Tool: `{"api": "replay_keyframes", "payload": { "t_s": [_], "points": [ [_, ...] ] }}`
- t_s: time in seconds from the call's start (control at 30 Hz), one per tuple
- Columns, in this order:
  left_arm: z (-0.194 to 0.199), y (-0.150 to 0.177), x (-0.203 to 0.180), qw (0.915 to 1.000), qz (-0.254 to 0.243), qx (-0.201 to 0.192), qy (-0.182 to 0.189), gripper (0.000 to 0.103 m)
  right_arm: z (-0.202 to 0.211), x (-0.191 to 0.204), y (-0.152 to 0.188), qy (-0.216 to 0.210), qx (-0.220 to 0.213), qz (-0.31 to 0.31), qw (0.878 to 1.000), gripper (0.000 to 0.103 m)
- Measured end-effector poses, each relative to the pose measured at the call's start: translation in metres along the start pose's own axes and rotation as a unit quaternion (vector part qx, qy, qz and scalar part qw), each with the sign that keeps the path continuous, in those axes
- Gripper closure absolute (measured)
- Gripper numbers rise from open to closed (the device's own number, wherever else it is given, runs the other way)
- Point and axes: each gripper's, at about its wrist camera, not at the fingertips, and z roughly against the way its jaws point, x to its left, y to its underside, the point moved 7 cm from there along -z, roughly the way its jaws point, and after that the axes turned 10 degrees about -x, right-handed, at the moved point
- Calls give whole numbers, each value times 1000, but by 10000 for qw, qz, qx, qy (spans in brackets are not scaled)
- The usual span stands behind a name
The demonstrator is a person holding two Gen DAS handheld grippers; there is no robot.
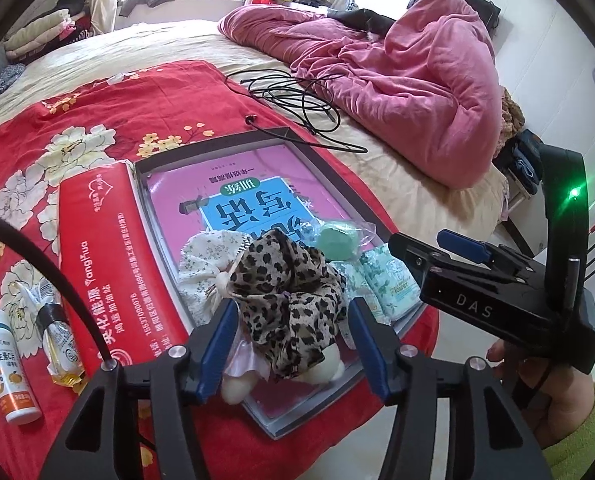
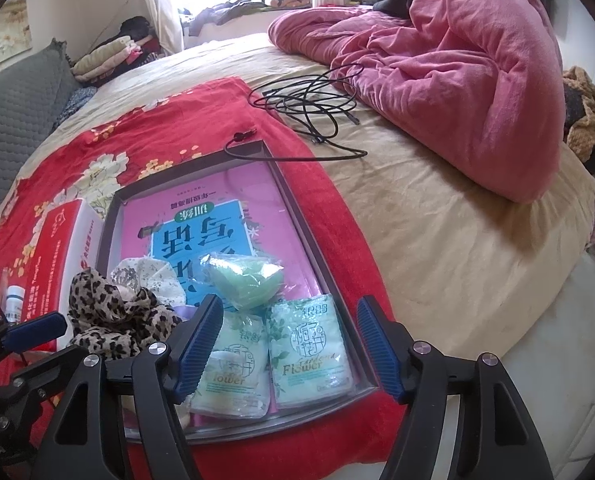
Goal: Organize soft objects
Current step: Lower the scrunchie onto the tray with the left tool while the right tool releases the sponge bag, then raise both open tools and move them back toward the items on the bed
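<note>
Bedroom, daylight at the window. Bed with a beige sheet; a crumpled pink plush quilt is heaped at the far side, and a loose coil of black cable lies beside it. A red floral cloth is spread over the near part of the bed.

On the cloth sits a shallow grey tray, lined with a glossy pink and blue booklet. The soft things are gathered at the tray's near end: a leopard-print fabric bundle, crinkled and floppy; a cream floral ruffled piece touching it; a green rounded pad in clear wrap; and two pale green tissue packs lying flat side by side.

My left tongs are spread wide on either side of the leopard bundle, blue ribbed pads clear of it. My right tongs are also wide, holding nothing, above the tissue packs.

Left of the tray: a long red carton, a white pill bottle and a crumpled wrapper.
</note>
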Motion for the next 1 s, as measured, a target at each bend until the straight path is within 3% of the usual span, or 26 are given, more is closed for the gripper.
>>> {"api": "replay_keyframes", "payload": {
  "t_s": [0.33,1.0],
  "points": [
    [25,-3,1,9999,-51,-149,0,37,13,5,-8,49,-116,84,9999,29],
    [67,1,21,9991,195,-357,-93,33,42,25,-19,133,-412,357,9984,28]
  ]
}}
